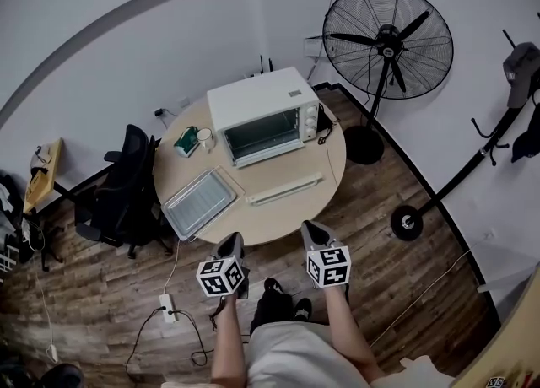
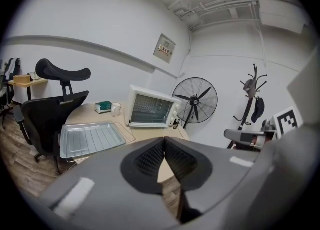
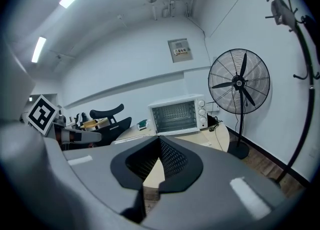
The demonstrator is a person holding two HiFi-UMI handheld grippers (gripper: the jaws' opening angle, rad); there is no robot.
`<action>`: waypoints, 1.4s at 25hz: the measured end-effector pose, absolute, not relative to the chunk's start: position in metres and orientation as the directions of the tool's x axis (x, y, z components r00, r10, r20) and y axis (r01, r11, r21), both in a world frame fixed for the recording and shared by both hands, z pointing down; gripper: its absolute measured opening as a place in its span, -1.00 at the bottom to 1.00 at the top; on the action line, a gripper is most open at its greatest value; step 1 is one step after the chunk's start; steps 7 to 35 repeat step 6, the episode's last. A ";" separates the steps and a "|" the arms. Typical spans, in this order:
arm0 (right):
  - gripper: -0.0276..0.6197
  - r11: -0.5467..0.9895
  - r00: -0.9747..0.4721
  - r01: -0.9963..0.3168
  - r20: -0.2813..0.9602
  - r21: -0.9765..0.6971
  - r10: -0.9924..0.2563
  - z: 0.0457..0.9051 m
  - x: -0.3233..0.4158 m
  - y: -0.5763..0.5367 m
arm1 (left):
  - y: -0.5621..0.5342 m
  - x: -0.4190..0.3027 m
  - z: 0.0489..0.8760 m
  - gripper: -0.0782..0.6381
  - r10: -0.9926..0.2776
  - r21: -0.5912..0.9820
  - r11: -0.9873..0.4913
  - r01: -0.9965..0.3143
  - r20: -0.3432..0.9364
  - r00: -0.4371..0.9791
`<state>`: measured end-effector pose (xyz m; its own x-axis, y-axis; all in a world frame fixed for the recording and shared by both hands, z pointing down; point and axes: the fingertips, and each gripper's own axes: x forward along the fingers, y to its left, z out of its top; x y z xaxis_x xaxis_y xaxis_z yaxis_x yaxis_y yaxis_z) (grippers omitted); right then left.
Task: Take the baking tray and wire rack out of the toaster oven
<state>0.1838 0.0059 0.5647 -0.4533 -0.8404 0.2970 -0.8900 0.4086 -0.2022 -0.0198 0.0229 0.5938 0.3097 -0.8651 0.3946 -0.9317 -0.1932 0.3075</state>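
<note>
Two grippers, left gripper (image 1: pixel 229 245) and right gripper (image 1: pixel 316 233), lower centre, jaws closed, empty. Beyond, round table (image 1: pixel 291 209): baking tray (image 1: pixel 198 202) atop wire rack (image 2: pixel 128 134), centre-left. Toaster oven (image 1: pixel 263 112) upper centre.

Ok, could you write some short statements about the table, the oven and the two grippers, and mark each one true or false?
1. The baking tray lies on the table, outside the toaster oven. True.
2. The oven door is open. False: it is closed.
3. The left gripper holds the tray. False: it is shut on nothing, apart from the tray.
4. The right gripper is shut and empty. True.
5. The fan stands on the table. False: it stands on the floor.
6. A white mug stands beside the oven. True.
</note>
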 end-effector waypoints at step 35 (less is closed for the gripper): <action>-0.91 0.431 -0.465 -0.885 0.299 -0.177 -0.833 0.564 0.180 0.007 | 0.026 -0.025 0.594 -0.62 -0.869 0.299 -0.181 -0.937 0.397 0.294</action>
